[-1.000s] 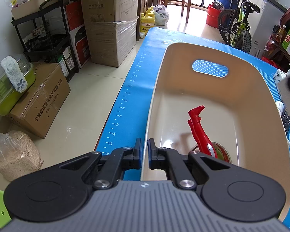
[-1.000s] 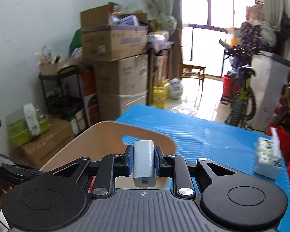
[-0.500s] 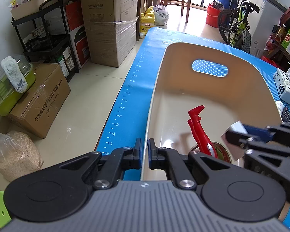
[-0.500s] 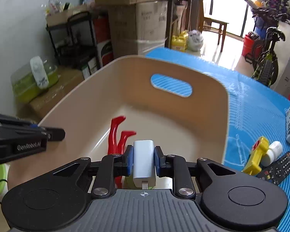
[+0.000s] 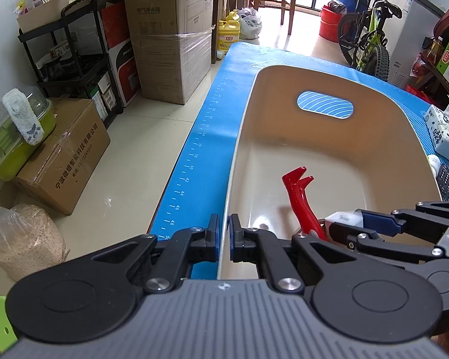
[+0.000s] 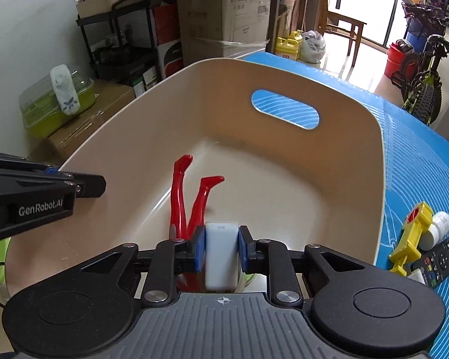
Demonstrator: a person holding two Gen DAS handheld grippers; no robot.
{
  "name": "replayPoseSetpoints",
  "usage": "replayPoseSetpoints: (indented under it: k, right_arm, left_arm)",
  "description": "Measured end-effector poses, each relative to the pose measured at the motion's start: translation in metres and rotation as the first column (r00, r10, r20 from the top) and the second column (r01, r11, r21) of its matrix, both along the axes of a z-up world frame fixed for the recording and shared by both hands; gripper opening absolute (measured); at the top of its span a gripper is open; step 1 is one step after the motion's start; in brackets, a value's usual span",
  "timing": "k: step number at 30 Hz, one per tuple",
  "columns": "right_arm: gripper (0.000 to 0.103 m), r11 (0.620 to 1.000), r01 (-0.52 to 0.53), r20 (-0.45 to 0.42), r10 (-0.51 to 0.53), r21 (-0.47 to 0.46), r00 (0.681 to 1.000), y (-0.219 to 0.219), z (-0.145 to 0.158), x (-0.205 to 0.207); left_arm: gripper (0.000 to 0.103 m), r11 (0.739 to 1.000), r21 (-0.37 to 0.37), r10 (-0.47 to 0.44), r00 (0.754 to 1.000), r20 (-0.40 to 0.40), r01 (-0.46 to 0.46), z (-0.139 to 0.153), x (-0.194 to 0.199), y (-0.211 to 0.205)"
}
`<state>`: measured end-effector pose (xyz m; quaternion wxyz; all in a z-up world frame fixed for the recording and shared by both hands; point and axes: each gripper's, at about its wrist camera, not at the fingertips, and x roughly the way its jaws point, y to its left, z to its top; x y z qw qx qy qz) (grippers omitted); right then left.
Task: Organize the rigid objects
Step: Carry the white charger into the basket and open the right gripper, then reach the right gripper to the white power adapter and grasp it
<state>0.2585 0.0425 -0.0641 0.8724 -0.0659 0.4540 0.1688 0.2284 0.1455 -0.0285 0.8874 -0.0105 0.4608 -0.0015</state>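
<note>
Right wrist view: the right tool (image 6: pixel 221 249), jaws opening, probably frees a white charger (image 6: pixel 220 254) over the beige bin (image 6: pixel 380 179), whose rim the left tool (image 5: pixel 223 239) clamps steady.

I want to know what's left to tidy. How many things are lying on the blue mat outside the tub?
4: a yellow plastic tool, white round bottle, black remote control and tissue pack, all right of the beige tub. More may be hidden.

Open room over the far floor of the beige bin (image 6: pixel 284 161); red pliers (image 6: pixel 191 200) near the left wall.
</note>
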Motion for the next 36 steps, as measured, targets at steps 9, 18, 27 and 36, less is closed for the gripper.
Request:
replayPoseSetpoints:
  k: [9,18,27,36]
  right_arm:
    - [0.055,0.999,0.012,0.102,-0.017,0.052,0.995,-0.021,0.028,-0.017]
    - [0.062,0.992,0.103,0.227,-0.117,0.075,0.967,-0.072,0.065,-0.034]
    - [0.067,0.962,0.265,0.216,-0.273,0.063,0.938,-0.144,0.052,-0.031]
    - [0.067,0.932,0.362,0.153,-0.356,-0.009,0.922,-0.191,0.002,-0.023]
  left_arm:
    - [0.008,1.000,0.000,0.000,1.000,0.000,0.000,0.000,0.000,0.000]
    - [0.008,1.000,0.001,-0.001,1.000,-0.001,0.001,0.000,0.000,0.000]
    - [0.008,1.000,0.001,0.000,1.000,-0.002,0.000,-0.001,0.000,0.001]
    - [0.008,1.000,0.005,-0.001,1.000,-0.001,0.001,-0.002,0.000,0.000]
